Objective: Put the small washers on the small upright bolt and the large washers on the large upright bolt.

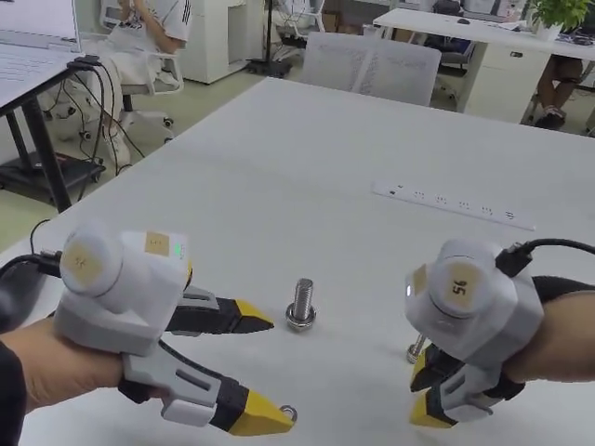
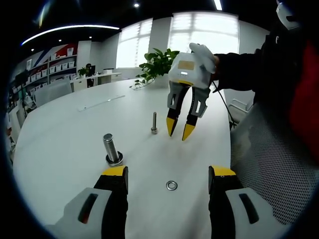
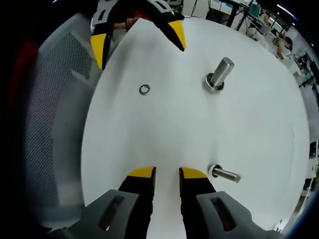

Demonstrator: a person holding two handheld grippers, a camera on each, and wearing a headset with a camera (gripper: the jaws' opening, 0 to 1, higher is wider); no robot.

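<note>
White tabletop [image 1: 307, 158] in an open office. A large steel upright bolt [image 1: 300, 305] stands centre, a small steel upright bolt [image 1: 416, 350] right, and a small steel washer [image 1: 289, 412] lies near. The left tool [image 2: 168, 172] gapes wide; the right tool [image 3: 167, 173] is narrowly apart.

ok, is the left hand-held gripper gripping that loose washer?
No, the washer lies loose on the table and the left hand-held gripper's jaws stand wide open.

Legible markings: one item. Label [image 1: 460, 286], round and tan, on the housing of the right gripper [image 1: 420, 390], head view: two dark digits turned sideways, reading 15. Round sticker [image 1: 85, 260] and square sticker [image 1: 156, 243], both tan, on the left gripper [image 1: 274, 370]: marks too faint to read.
</note>
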